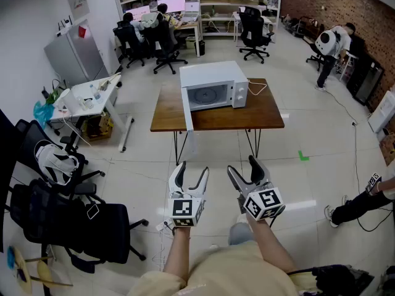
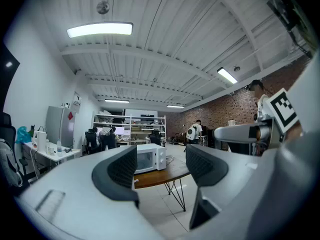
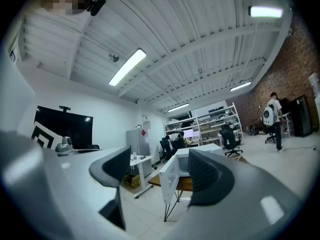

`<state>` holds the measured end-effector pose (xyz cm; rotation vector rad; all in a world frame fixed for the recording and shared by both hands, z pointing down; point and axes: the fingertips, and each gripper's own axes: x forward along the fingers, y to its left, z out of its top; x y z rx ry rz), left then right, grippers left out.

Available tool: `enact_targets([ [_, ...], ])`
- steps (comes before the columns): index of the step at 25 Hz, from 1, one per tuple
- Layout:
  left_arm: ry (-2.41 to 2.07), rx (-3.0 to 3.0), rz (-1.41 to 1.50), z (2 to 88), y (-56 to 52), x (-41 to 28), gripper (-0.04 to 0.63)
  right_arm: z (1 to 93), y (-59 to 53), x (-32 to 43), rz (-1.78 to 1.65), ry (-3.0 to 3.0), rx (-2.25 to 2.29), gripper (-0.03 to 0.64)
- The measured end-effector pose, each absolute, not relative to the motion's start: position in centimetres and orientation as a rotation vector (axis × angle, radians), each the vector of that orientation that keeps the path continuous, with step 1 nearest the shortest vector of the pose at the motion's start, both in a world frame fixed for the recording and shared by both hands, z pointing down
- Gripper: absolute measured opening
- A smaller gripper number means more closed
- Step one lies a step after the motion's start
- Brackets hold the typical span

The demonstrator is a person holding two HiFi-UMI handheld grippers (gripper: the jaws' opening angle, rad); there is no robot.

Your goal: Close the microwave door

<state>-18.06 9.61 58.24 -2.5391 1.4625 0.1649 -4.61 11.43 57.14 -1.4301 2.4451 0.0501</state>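
A white microwave (image 1: 216,86) stands on a brown wooden table (image 1: 265,113) well ahead of me. Its door (image 1: 187,121) hangs wide open toward me at the left side. My left gripper (image 1: 189,176) and right gripper (image 1: 245,169) are held side by side over the floor, well short of the table, both open and empty. In the left gripper view the microwave (image 2: 150,157) shows far off between the jaws of the left gripper (image 2: 159,166). In the right gripper view the open door (image 3: 169,179) shows between the jaws of the right gripper (image 3: 159,170).
Black office chairs (image 1: 74,227) stand at my left. A white side desk (image 1: 89,97) with clutter sits left of the table. More chairs (image 1: 254,36) and shelves are behind. A person (image 1: 330,48) stands at the far right, and a leg (image 1: 358,205) shows at the right edge.
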Motion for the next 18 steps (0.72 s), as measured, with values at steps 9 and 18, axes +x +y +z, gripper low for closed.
enact_targets([
  [9,1.554,-2.503,0.171,59.1,-3.5,-14.2,0.302,57.5,-2.7,0.5,0.034,2.470,-1.352,0.347],
  [18,1.637,-2.477,0.082,57.7,-16.3,-6.7,0.302,55.8,-17.7,7.5,0.091,2.505,-1.279,0.345],
])
